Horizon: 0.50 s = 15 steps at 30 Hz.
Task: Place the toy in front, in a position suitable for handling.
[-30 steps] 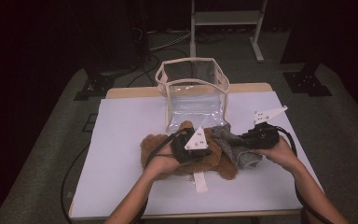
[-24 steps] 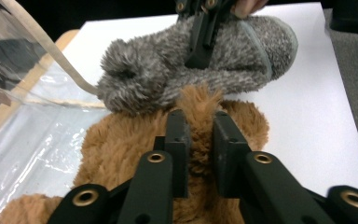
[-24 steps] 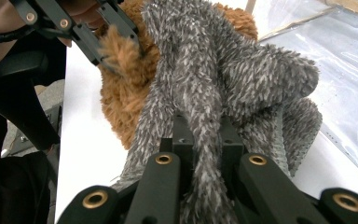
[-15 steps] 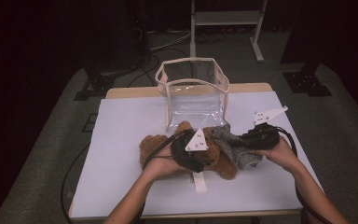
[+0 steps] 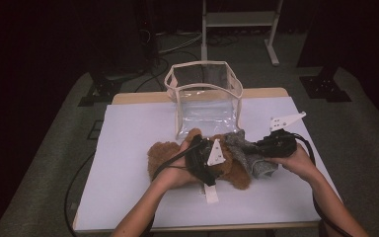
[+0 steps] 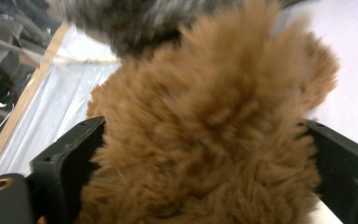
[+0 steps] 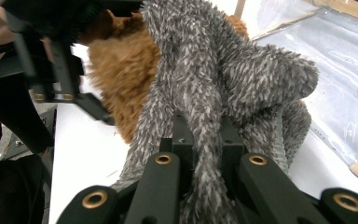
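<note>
- While the person's hands came in from the bottom of the high view, the left gripper (image 5: 201,157) lay over the brown plush toy (image 5: 164,154) on the desk (image 5: 128,138).
- In the left gripper view, the brown plush toy (image 6: 205,140) sat between the two black jaws, which were spread wide around it; its fur reached both jaws, but I could not tell if they were really pressing it.
- The right gripper (image 5: 261,146) was just to the right of the left one and pointed toward it.
- In the right gripper view, its jaws stood close together and pinched a strip of the grey plush piece (image 7: 205,93) between them.
- The grey plush piece (image 5: 246,150) lay against the right end of the brown toy, touching it, between the two grippers.
- Both soft things were near the front middle of the desk, just in front of the clear bag (image 5: 205,96).
- The clear bag stood upright and open at the far side of the desk, with a beige trim along its edges.
- A small white tag (image 5: 210,194) lay flat on the desk just in front of the brown toy.
- A black cable (image 5: 170,160) trailed from the left gripper over the toy and along the left forearm.
</note>
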Motion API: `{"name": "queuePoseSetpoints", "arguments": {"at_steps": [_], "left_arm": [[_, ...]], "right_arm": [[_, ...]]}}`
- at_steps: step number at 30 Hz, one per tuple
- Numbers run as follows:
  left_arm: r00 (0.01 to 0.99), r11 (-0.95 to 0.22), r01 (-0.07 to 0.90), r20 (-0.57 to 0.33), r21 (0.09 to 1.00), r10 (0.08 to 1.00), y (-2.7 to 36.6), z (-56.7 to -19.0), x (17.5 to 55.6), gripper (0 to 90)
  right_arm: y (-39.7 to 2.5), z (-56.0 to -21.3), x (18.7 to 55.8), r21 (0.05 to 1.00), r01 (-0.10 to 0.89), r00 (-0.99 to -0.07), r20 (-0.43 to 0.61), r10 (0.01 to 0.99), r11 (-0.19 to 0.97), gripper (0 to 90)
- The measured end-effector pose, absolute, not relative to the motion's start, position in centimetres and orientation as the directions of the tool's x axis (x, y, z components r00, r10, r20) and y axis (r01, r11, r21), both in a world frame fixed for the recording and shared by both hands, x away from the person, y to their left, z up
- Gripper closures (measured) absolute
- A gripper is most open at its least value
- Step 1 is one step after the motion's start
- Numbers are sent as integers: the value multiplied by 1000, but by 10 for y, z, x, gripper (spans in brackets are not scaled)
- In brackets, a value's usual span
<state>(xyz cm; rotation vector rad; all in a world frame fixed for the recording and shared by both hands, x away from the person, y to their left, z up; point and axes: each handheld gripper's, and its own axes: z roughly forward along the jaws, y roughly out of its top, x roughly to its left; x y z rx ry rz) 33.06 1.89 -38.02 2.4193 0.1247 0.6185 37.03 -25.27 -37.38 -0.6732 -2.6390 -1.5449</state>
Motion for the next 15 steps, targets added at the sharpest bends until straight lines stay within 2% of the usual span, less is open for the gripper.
{"name": "queuePoseSetpoints", "arguments": {"at_steps": [1,2,4,6,10,15], "left_arm": [[885,-799,-61,402,598,234,20,-379,332,252],[884,-803,-55,403,594,238,20,-378,333,252],[890,-796,-46,387,604,242,22,-374,334,361],[899,-780,-38,362,624,245,25,-369,336,424],[935,-722,-31,276,692,225,36,-357,336,484],[968,-660,-26,183,751,171,41,-338,327,491]], "right_arm": [[-253,-374,370,832,369,-907,223,359,415,815],[-253,-374,370,832,369,-907,223,359,415,815],[-254,-374,370,832,370,-906,224,360,413,815],[-254,-374,370,834,368,-906,223,359,411,815],[-254,-372,369,836,362,-910,222,350,412,815],[-253,-360,360,851,331,-925,208,318,407,815]]}}
